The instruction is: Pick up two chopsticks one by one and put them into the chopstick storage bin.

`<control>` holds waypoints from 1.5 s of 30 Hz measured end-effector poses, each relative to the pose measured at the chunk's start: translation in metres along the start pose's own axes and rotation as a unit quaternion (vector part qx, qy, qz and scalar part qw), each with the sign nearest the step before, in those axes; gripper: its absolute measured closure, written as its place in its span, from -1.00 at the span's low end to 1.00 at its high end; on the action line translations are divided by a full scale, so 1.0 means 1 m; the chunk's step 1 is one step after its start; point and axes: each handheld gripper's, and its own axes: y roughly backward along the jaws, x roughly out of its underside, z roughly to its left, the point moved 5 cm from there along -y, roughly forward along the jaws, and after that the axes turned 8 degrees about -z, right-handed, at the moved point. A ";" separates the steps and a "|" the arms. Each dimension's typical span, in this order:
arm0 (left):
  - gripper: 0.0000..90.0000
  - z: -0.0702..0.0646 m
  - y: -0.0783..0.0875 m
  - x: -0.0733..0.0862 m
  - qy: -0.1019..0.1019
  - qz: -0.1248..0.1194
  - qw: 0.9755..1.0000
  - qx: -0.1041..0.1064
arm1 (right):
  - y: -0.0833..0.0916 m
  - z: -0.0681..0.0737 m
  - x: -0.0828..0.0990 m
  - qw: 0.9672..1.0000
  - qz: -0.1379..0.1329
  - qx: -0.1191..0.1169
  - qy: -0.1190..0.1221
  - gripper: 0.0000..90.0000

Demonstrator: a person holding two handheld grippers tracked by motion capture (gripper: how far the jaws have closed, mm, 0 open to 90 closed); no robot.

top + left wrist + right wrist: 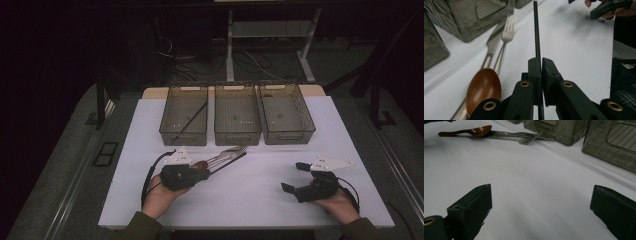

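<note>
On the white tabletop (250,195), in a dark room with cables on the floor behind, three grey bins (237,120) stand in a row. The left gripper (541,65) has its fingers clamped on a thin black rod (536,30) beside a wooden spoon (483,86), fork (507,32) and knife (492,45). The right gripper (541,205) rests well apart, fingers spread.

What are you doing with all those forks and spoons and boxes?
A person holds a gripper in each hand at a white table. The left gripper is shut on a thin black stick, beside a wooden spoon, a fork and a knife lying on the table. The right gripper is open and holds nothing. Three see-through bins stand in a row behind; the left one already has a black stick in it.
</note>
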 end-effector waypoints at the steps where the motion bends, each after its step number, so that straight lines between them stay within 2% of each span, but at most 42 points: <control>1: 0.89 0.002 -0.001 -0.001 0.001 0.000 1.000 0.001 | 0.000 0.000 0.000 1.000 0.000 0.000 -0.001 -0.93; 9: 0.89 0.013 -0.003 -0.012 0.006 -0.002 1.000 0.002 | 0.000 0.000 0.000 1.000 -0.001 0.001 -0.001 -0.93; 20: 0.89 0.035 0.004 -0.040 0.007 -0.014 1.000 -0.010 | 0.001 -0.001 0.000 1.000 -0.003 0.004 -0.003 -0.93; 26: 0.89 0.047 0.007 -0.055 0.014 -0.021 1.000 -0.015 | 0.001 -0.001 0.000 1.000 -0.002 0.005 -0.005 -0.93; 35: 0.90 0.066 0.005 -0.069 0.020 -0.015 0.999 -0.035 | 0.001 -0.001 0.000 1.000 -0.001 0.006 -0.008 -0.93; 45: 0.90 0.091 0.006 -0.080 0.026 -0.015 0.997 -0.066 | 0.002 -0.002 0.000 1.000 -0.003 0.008 -0.006 -0.93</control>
